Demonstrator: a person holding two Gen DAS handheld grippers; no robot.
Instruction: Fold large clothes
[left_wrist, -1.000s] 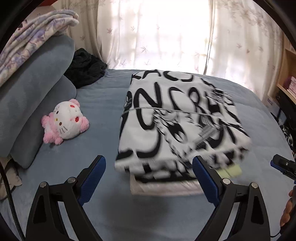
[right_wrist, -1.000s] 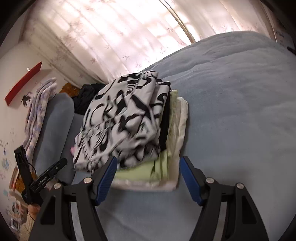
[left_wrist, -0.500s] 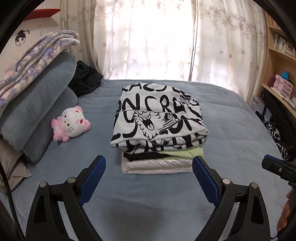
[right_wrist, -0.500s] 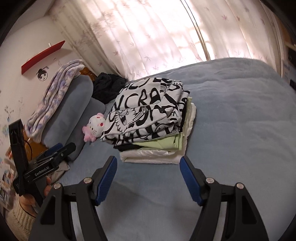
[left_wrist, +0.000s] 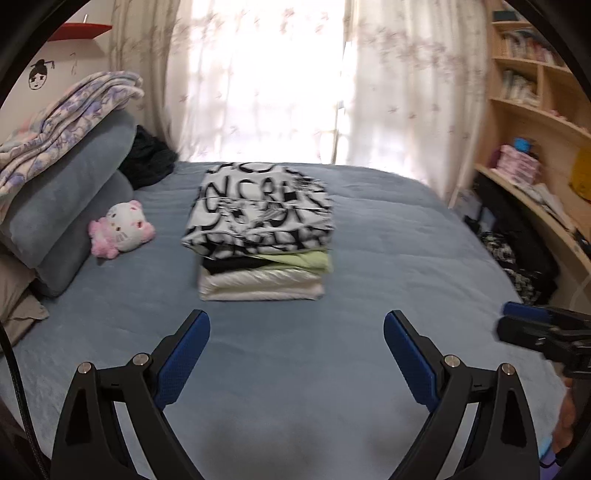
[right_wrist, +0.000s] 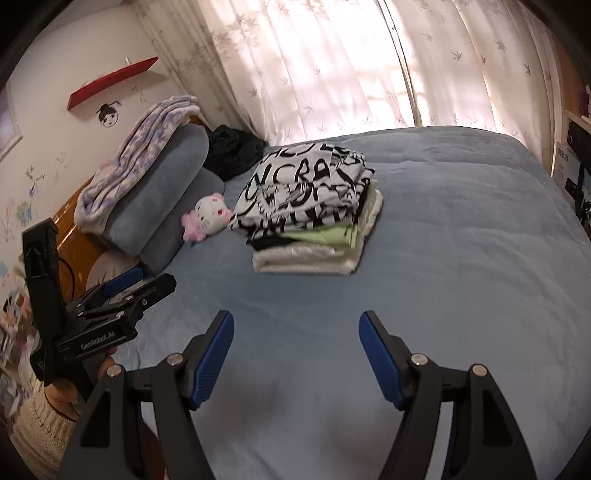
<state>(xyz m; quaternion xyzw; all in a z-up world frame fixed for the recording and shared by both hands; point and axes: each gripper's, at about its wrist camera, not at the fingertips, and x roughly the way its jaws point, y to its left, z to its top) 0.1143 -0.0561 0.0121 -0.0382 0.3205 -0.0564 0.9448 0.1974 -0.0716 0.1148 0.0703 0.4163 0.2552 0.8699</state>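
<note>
Blue bedspread (left_wrist: 388, 258) (curtains (left_wrist: 258, 81) behind) bears folded clothes (left_wrist: 262, 236).

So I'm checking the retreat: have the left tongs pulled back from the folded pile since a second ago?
Yes. The left tongs have backed away; the folded pile now sits well beyond their tips, with bare bed between.

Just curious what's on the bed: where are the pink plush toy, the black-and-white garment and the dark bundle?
pink plush toy (left_wrist: 123, 227), left wrist view, its white face.
black-and-white garment (left_wrist: 262, 206), left wrist view, top of the stack.
dark bundle (right_wrist: 234, 151), right wrist view, its middle.
</note>
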